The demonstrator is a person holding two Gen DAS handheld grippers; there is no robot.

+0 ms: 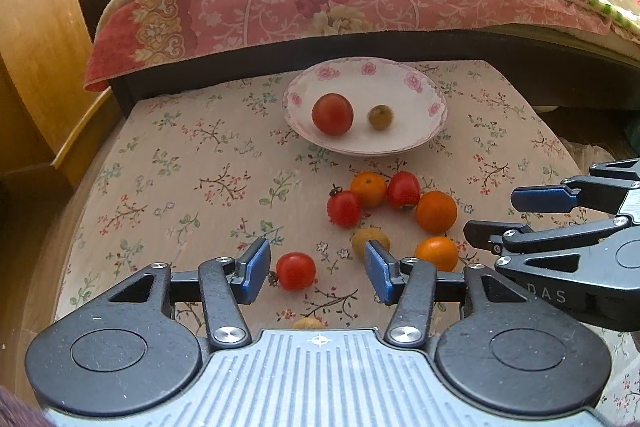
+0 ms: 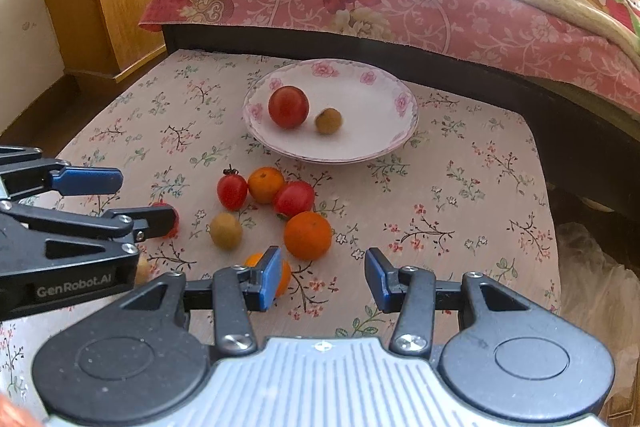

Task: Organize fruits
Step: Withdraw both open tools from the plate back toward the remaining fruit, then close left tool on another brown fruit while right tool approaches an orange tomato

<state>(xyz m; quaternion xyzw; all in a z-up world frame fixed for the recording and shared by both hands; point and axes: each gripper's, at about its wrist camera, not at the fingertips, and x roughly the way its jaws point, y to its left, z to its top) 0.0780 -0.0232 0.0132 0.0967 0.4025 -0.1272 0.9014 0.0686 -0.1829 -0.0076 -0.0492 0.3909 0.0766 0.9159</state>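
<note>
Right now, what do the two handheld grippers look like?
Both match: the left gripper and right gripper have black metal linkage arms with silver screws, blue pads on the fingers, and a ribbed grey base between two round black housings. White lettering on the left gripper's side reads GenRobot.AI.

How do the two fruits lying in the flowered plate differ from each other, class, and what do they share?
The tomato is red; the small yellow-brown fruit is dull olive-yellow. The tomato is clearly the larger of the two. The tomato's skin is glossy, while the small fruit looks matte. Both are round and rest apart inside the plate, untouched by either gripper.
</note>
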